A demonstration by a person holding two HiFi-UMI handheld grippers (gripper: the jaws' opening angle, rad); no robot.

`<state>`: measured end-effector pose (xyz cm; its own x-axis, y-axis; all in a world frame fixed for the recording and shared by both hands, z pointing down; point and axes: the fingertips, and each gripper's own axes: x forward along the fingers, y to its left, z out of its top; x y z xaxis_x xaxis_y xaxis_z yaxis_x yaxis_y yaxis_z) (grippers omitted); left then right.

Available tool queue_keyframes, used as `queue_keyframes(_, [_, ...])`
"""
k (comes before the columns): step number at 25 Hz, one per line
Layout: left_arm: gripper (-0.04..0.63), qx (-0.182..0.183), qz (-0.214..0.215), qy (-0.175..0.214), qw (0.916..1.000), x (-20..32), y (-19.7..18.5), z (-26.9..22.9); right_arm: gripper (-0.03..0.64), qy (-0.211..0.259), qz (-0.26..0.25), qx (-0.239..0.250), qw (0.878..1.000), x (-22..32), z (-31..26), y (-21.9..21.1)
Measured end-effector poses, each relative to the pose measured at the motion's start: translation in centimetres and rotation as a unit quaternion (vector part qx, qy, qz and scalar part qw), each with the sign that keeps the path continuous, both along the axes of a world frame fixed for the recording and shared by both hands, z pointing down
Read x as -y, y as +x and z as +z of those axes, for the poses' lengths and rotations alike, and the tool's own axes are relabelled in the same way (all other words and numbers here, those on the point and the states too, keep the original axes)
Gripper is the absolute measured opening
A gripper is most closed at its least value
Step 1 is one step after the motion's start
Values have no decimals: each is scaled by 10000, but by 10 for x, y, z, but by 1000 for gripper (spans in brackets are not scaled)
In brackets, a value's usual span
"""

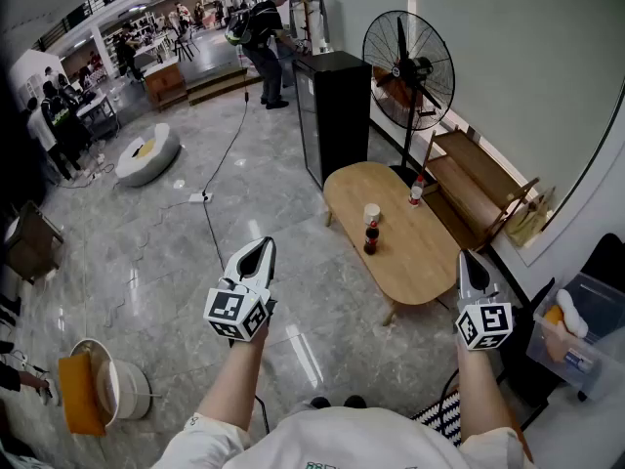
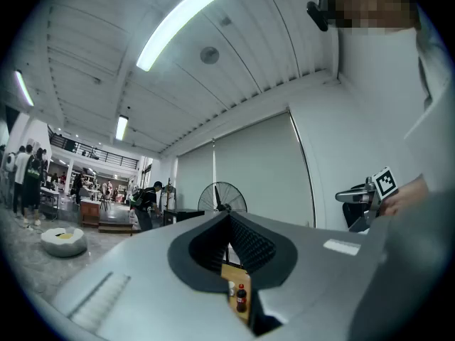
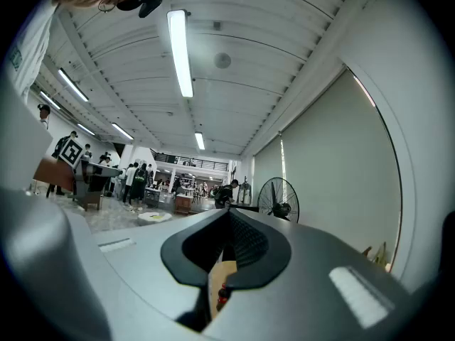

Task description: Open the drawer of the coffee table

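While the person stands short of it, coffee table [image 1: 420, 252]: oval wooden top ahead of both grippers, closer to the right one; drawer not made out from here, probably under the top
Left gripper [image 1: 261, 246]: held about level in the air, aimed at the table, touching nothing; reads as an approach pose
Left jaws: tips together, nothing clamped; table only shows far off through the slot
Right gripper [image 1: 470, 259]: shows over the tabletop's near right edge, no contact seen
Right jaws: fully closed, empty
Tabletop load: cola bottle [image 1: 371, 237] by the left edge, cup [image 1: 372, 212] just behind it, small red-capped bottle [image 1: 416, 191] at the far right edge
Judgement: task not begun; jaws must part before taking any handle
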<state>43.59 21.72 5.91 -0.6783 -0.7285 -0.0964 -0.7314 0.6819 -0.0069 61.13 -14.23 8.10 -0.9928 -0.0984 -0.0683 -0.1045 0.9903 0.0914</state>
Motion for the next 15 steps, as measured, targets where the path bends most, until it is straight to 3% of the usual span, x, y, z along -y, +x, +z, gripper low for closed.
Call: queue_keyframes(15, [-2,-33,-10,29,10000,-3,2,2,5,-33,-128,142,9998,-6,-7,1])
